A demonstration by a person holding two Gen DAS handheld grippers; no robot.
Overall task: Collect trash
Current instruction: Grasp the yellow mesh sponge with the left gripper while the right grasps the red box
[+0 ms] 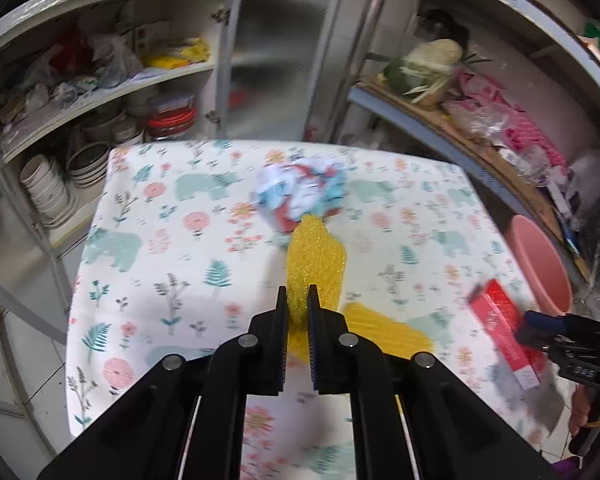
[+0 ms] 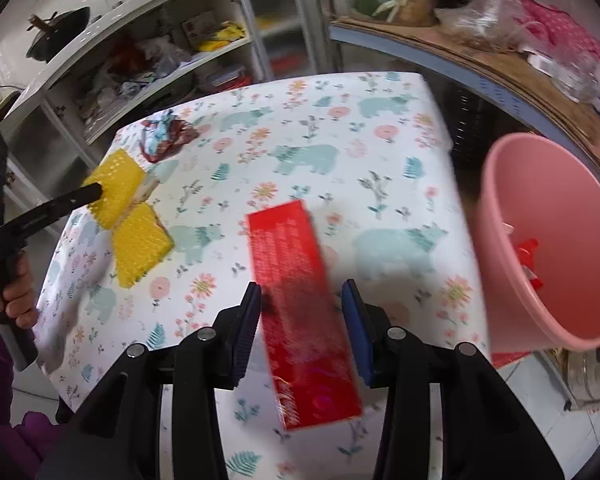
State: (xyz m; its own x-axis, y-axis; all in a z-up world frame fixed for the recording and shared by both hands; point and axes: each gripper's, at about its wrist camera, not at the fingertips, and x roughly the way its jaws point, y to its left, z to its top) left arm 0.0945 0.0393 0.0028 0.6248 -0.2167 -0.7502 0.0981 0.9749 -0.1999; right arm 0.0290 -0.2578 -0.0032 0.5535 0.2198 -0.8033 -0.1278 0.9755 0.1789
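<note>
Left wrist view: the left gripper (image 1: 298, 300) has its fingers clamped on the near end of a yellow foam net sleeve (image 1: 316, 258), which stands up from the floral tablecloth (image 1: 160, 240). A second yellow foam net (image 1: 384, 330) lies flat just right of the fingers. Beyond the held sleeve a crumpled blue, white and red wrapper (image 1: 300, 192) sits near the table's far middle. At the right edge the red carton (image 1: 504, 336) is carried by the other tool, with the pink bin (image 1: 540, 264) beyond the table's right side.

Right wrist view: the right gripper (image 2: 302, 304) holds the red carton (image 2: 300, 300) lengthwise between its blue pads (image 2: 250, 312); blur hides the contact, but the carton appears lifted off the cloth, so I judge it gripped. The pink bin (image 2: 548, 248) stands tilted to the right, past the table edge, with some scraps already inside. Far left, the left gripper (image 2: 94, 192) pinches the yellow sleeve (image 2: 118, 186).

The step in hand looks like a double pickup. Next, the carton needs carrying right over the bin's rim before the pads part; the sleeve follows, leaving the flat net and wrapper.
</note>
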